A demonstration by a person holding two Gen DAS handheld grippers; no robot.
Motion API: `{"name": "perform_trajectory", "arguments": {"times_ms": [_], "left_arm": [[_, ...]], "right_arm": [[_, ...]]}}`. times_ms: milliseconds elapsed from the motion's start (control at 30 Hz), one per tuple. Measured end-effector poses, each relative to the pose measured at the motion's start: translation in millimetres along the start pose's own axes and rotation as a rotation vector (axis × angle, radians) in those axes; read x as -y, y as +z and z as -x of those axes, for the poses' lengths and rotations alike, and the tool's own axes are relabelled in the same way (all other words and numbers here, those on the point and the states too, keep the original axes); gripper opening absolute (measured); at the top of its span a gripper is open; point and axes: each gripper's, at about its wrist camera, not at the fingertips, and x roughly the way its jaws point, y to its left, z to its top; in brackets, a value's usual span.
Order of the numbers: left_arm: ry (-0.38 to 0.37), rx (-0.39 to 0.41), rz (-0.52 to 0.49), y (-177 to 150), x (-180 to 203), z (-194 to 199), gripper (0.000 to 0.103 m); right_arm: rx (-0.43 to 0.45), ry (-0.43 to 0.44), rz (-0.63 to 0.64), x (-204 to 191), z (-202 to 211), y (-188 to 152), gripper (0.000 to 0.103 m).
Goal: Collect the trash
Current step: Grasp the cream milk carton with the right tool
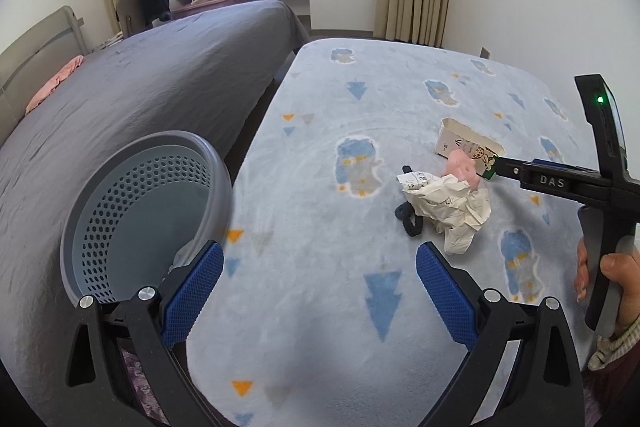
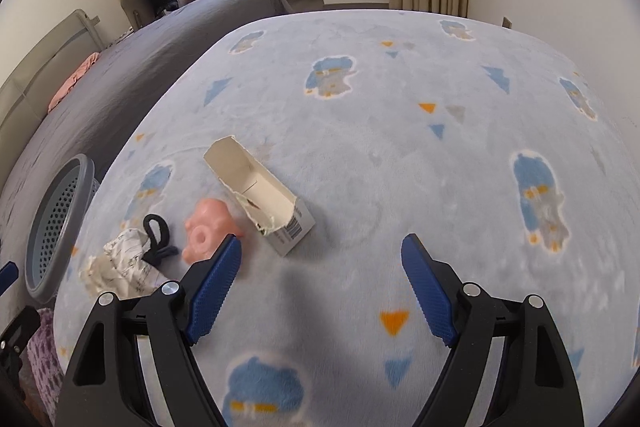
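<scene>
Trash on blanket (image 2: 360, 155): crumpled paper (image 1: 452, 207), torn box (image 2: 260, 195), pink toy (image 2: 208, 227). Both hand-held grippers spread apart, empty.

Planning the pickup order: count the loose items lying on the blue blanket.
4, all clustered together. Torn carton farthest back; pink toy just left of it; black hair tie left of the toy; crumpled paper nearest the basket. Smaller bits may hide under the paper.

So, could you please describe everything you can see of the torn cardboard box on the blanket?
The cardboard box is small, white outside and plain cream inside. It lies on its side on the blue patterned blanket, its top ripped open along ragged edges. A barcode shows on one end and a printed cartoon on one side. It looks empty. The pink toy lies close beside it.
</scene>
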Motion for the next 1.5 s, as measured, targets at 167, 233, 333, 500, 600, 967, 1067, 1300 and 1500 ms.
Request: {"name": "perform_trajectory", "arguments": {"times_ms": [167, 233, 333, 500, 600, 967, 1067, 1300, 1500], "left_arm": [[-0.002, -0.010, -0.002, 1, 8, -8, 0.095], [-0.001, -0.015, -0.004, 1, 11, -11, 0.095], [0.001, -0.023, -0.007, 0, 14, -15, 0.095], [0.004, -0.031, -0.009, -2, 18, -18, 0.095], [0.006, -0.030, -0.008, -2, 19, -17, 0.095], [0.016, -0.013, -0.020, -3, 28, -7, 0.095], [0.017, -0.009, -0.024, -4, 31, -5, 0.095], [0.001, -0.004, -0.023, -2, 39, -3, 0.095], [-0.022, 0.002, -0.015, 2, 51, -5, 0.095]], "right_arm": [[-0.021, 0.003, 0.034, -2, -17, 5, 0.079], [-0.025, 0.008, 0.046, -4, -21, 6, 0.078], [-0.016, 0.005, 0.075, -10, -24, 10, 0.078], [-0.002, 0.001, 0.107, -18, -28, 14, 0.078], [0.001, 0.001, 0.106, -19, -31, 18, 0.078], [-0.029, 0.051, 0.137, -26, -33, 19, 0.042], [-0.034, 0.054, 0.142, -28, -32, 16, 0.035], [-0.018, 0.077, 0.059, -13, -15, 12, 0.033], [0.021, 0.100, -0.029, 5, 9, 11, 0.030]]}}
